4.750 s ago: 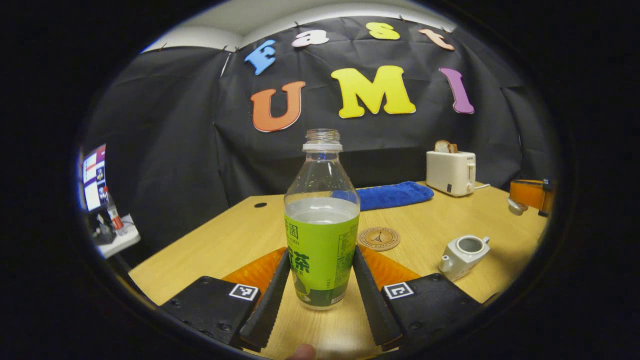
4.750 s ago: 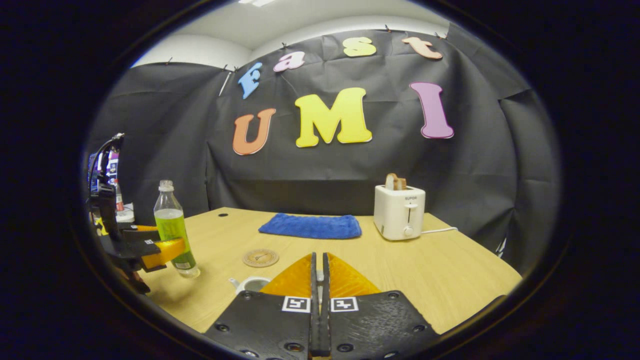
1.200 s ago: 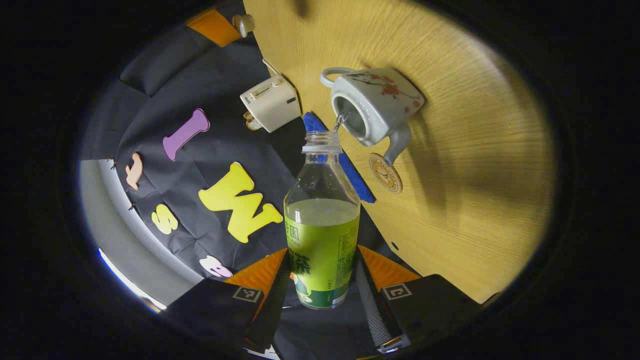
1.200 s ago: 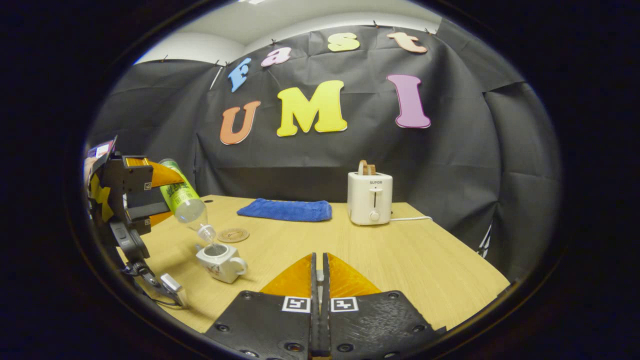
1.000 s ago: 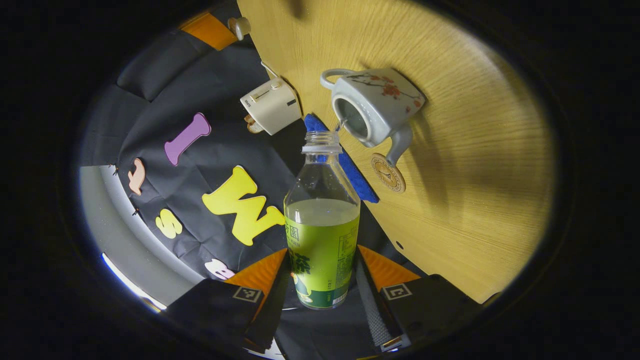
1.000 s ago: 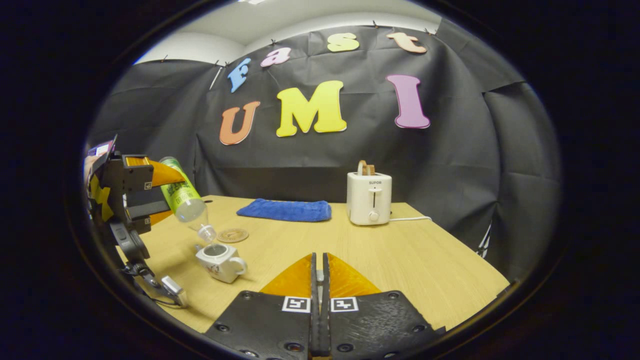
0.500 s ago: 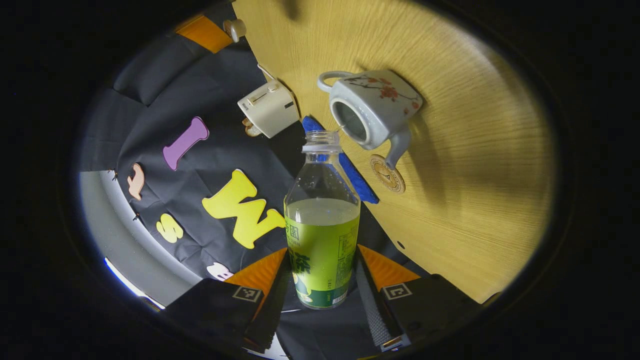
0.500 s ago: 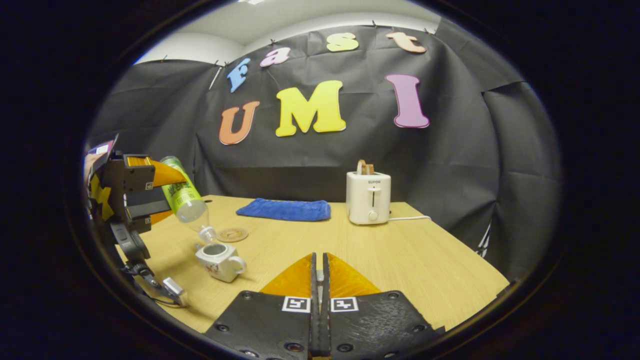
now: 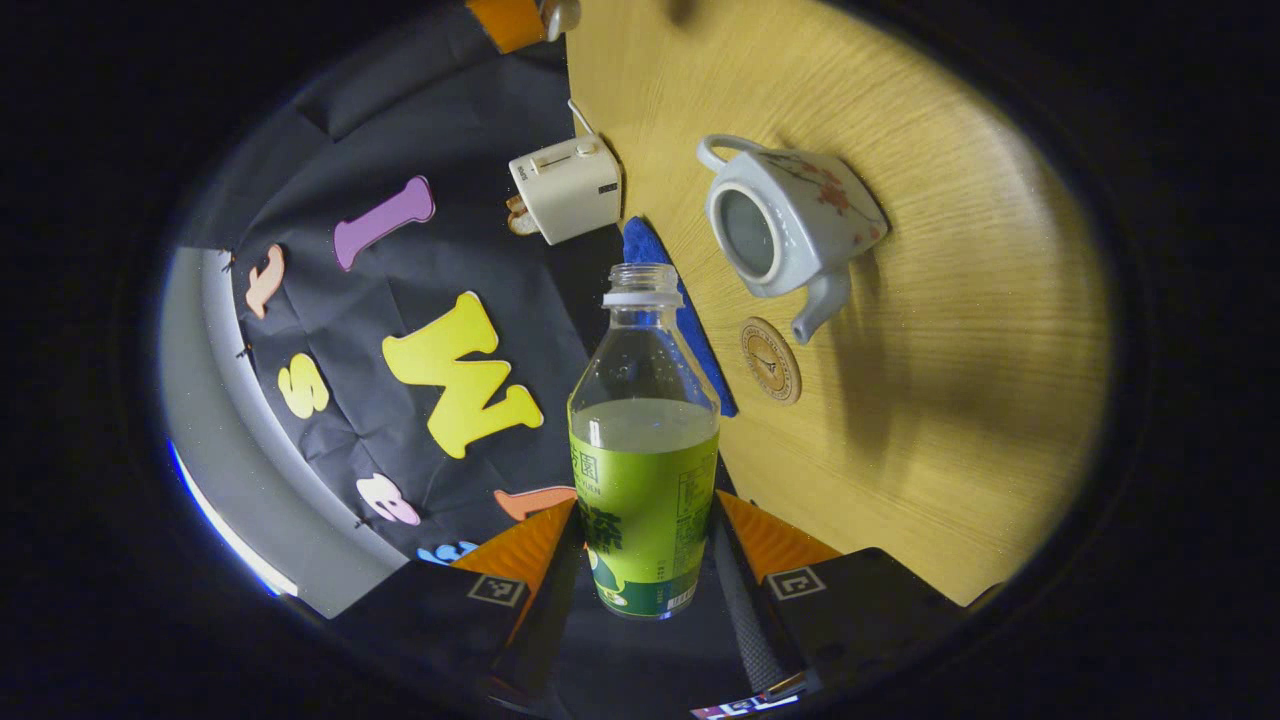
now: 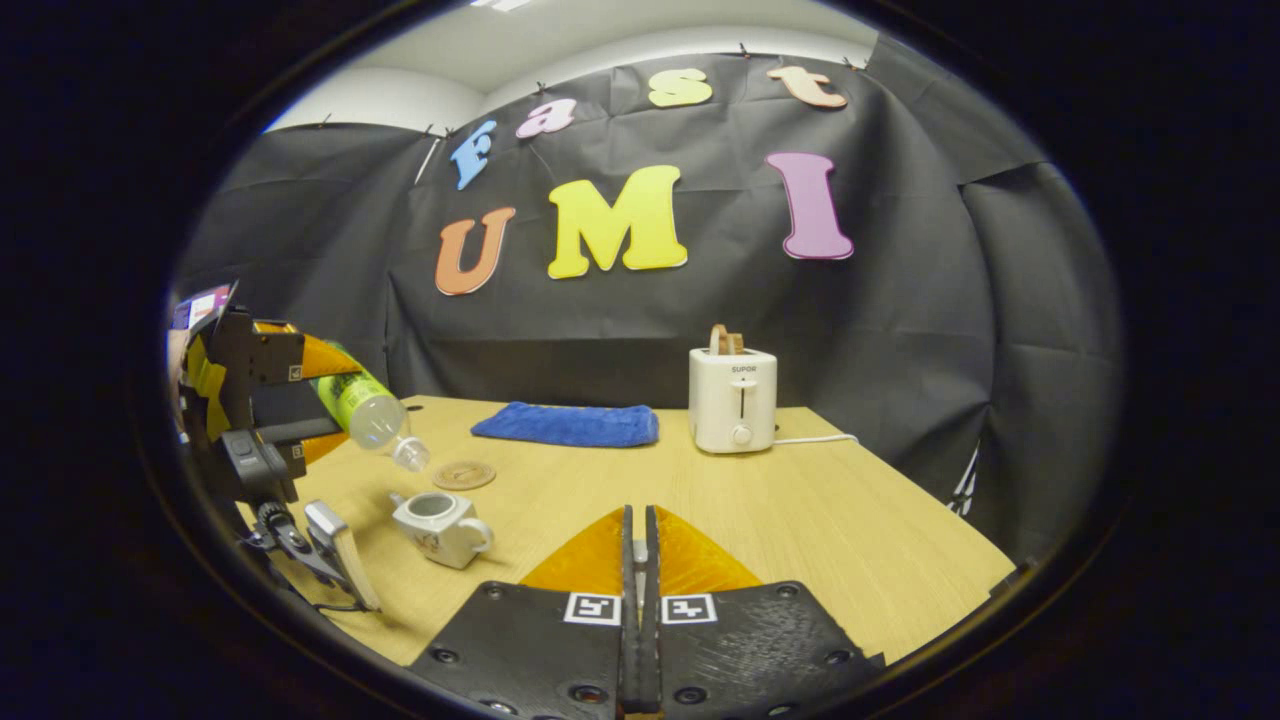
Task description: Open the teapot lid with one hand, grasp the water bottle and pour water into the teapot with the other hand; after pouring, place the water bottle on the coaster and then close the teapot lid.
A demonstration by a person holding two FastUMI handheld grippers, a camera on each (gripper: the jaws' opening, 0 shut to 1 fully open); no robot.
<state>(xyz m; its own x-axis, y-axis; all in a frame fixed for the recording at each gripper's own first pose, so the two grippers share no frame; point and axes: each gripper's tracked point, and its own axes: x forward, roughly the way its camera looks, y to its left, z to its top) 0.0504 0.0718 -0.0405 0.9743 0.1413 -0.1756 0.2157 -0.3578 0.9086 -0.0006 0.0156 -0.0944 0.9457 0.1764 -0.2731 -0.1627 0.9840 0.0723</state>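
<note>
My left gripper point(image 9: 645, 520) is shut on the green-labelled water bottle point(image 9: 643, 470), which is uncapped and partly full. In the right gripper view, that gripper point(image 10: 330, 385) holds the bottle point(image 10: 368, 408) tilted, mouth down and to the right, above and left of the white teapot point(image 10: 440, 530). The teapot point(image 9: 790, 225) stands open on the table, its spout toward the round coaster point(image 9: 770, 347). My right gripper point(image 10: 637, 512) is shut, with only a pale sliver showing between its fingers. In the left gripper view, it point(image 9: 520, 15) holds the teapot lid point(image 9: 558, 12) at the table's far side.
A white toaster point(image 10: 733, 400) with toast and a folded blue cloth point(image 10: 565, 423) stand at the back of the wooden table point(image 10: 800, 500). The coaster point(image 10: 463, 474) lies between the cloth and the teapot. Black cloth walls close the booth.
The bottle has tipped back from its steep pour and its mouth has drawn up and away from the teapot's opening. The thin stream is gone. My right gripper has stayed put.
</note>
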